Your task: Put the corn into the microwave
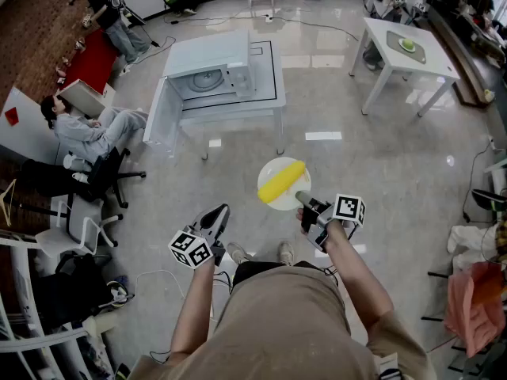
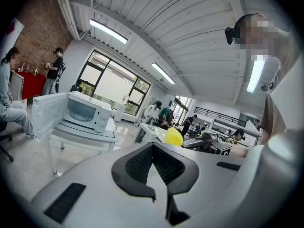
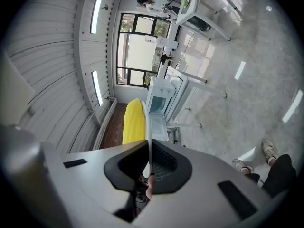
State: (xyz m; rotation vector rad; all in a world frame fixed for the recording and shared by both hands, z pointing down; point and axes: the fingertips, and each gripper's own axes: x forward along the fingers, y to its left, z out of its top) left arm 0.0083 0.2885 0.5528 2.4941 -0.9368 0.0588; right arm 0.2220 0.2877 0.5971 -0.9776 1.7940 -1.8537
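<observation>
While the right gripper (image 1: 302, 199) clamps the plate (image 1: 273, 169), corn (image 1: 281, 182) lies atop it, apparently just past the jaws.

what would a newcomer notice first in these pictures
The bright yellow corn on a white plate, mid-frame in the head view, its rim pinched in the right tongs above the floor. Beyond it, a white microwave sits on a table with its door swung open. The left tongs are shut and empty.

corn (image 3: 134, 122), plate (image 3: 149, 131) partly hidden by right tool (image 3: 148, 158)
</observation>
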